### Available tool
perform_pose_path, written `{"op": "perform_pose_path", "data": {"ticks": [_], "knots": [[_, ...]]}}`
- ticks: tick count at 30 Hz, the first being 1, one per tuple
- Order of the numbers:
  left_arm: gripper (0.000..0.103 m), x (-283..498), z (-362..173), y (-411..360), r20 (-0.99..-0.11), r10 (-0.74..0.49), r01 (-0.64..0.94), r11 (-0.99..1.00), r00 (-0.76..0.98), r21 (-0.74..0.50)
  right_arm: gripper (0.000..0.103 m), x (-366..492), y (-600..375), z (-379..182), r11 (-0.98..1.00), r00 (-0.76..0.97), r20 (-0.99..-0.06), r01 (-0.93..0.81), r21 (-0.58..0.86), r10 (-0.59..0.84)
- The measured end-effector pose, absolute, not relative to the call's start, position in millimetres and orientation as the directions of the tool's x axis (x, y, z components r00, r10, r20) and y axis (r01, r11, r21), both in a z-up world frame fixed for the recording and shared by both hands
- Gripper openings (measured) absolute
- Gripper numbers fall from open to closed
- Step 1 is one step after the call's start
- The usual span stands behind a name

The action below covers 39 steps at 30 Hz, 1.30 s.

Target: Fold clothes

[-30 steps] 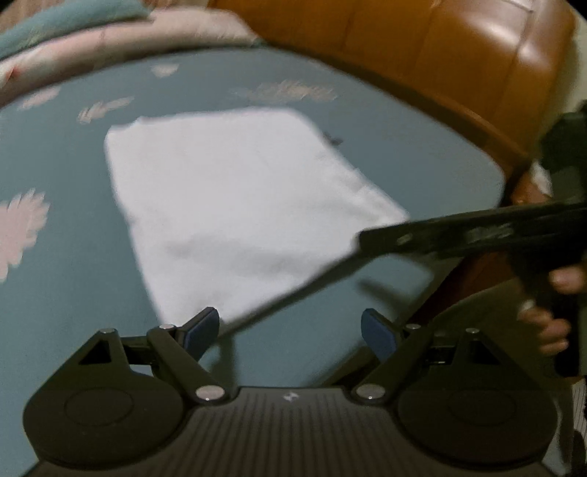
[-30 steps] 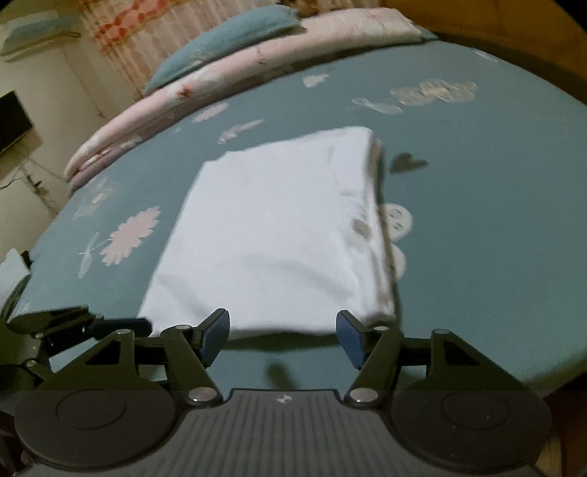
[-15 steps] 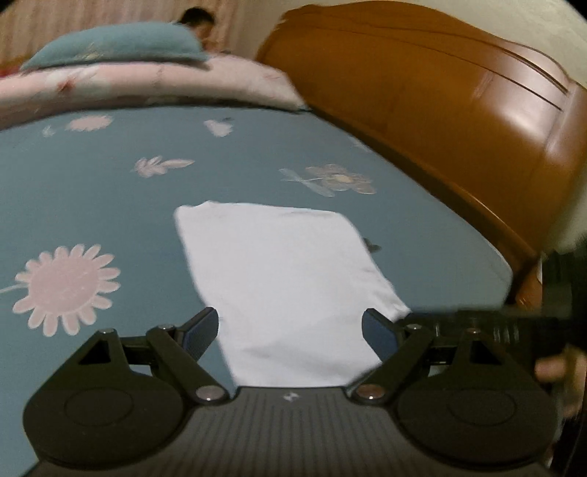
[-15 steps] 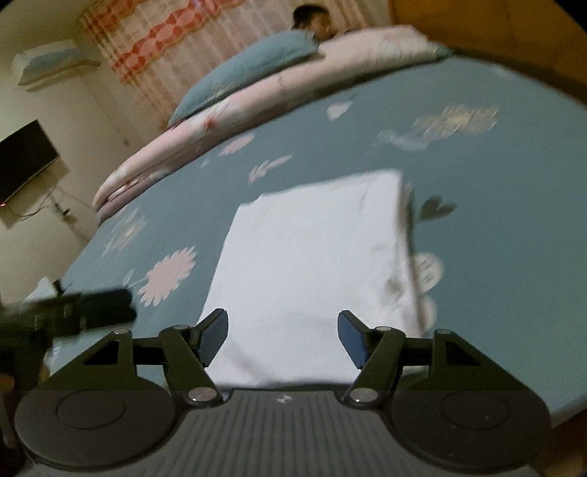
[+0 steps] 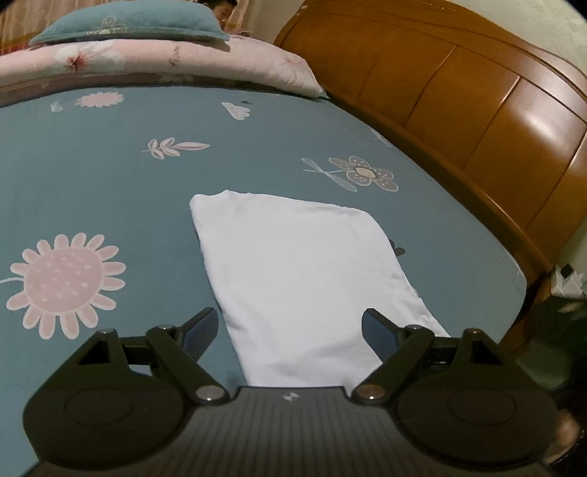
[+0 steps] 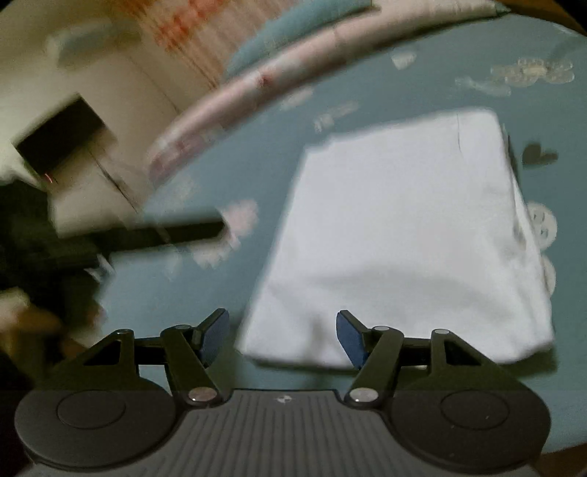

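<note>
A folded white garment (image 5: pixel 301 279) lies flat on the teal flowered bedsheet (image 5: pixel 110 176), a neat rectangle. My left gripper (image 5: pixel 290 326) hovers above its near end, open, with nothing between the blue pads. In the blurred right wrist view the same garment (image 6: pixel 403 238) fills the centre right. My right gripper (image 6: pixel 282 330) is over its near left corner. Its jaws are closing a little but stand apart, and nothing is pressed between them. The left gripper's black fingers (image 6: pixel 176 233) reach in from the left of that view.
A wooden headboard (image 5: pixel 477 121) runs along the bed's right side. A rolled pink quilt (image 5: pixel 165 58) and a teal pillow (image 5: pixel 128 22) lie at the far end, with a person behind them. A dark screen (image 6: pixel 62 143) hangs on the wall.
Both grippers have drawn back from the garment, which now lies released and flat. The left view rose and tilted up toward the pillows. The right view has swung left and blurred.
</note>
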<state>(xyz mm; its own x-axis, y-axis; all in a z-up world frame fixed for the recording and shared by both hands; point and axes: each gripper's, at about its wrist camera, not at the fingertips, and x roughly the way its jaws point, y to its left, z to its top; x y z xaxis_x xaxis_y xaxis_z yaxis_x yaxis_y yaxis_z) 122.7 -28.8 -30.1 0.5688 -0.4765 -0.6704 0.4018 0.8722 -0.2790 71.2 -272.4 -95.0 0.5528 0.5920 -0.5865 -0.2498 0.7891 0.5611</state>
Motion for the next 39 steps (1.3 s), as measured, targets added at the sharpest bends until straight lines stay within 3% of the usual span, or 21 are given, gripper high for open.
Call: {"op": "perform_pose_path", "data": {"ticks": [4,9,19,32,39], "knots": [[0.085,127,-32,-20,-0.668,-0.501,0.394,0.861,0.550,-0.321,0.068,67,-287,-84,0.801,0.571,-0.589,-0.237,0.549,0.572],[0.085,155,-51,1,-0.616,-0.623,0.267,0.774,0.482,-0.574,0.069,79,-341,-58,0.797,0.658,-0.529,-0.190,0.573,0.536],[0.085,193,-116,15,-0.570,-0.725,0.051,0.634,0.386,-0.771,0.071,133,-421,-113,0.655,0.642,-0.514,0.025,0.755,0.568],[0.088,233,-127,-8,-0.552,-0.745,0.064,0.614,0.374,-0.787,0.070,212,-403,-135,0.608,0.602,-0.481,-0.010,0.794,0.637],[0.090,213,-128,-4,-0.531,-0.764,0.136,0.608,0.366,-0.782,0.071,188,-399,-134,0.622,0.576,-0.498,-0.025,0.782,0.649]]}}
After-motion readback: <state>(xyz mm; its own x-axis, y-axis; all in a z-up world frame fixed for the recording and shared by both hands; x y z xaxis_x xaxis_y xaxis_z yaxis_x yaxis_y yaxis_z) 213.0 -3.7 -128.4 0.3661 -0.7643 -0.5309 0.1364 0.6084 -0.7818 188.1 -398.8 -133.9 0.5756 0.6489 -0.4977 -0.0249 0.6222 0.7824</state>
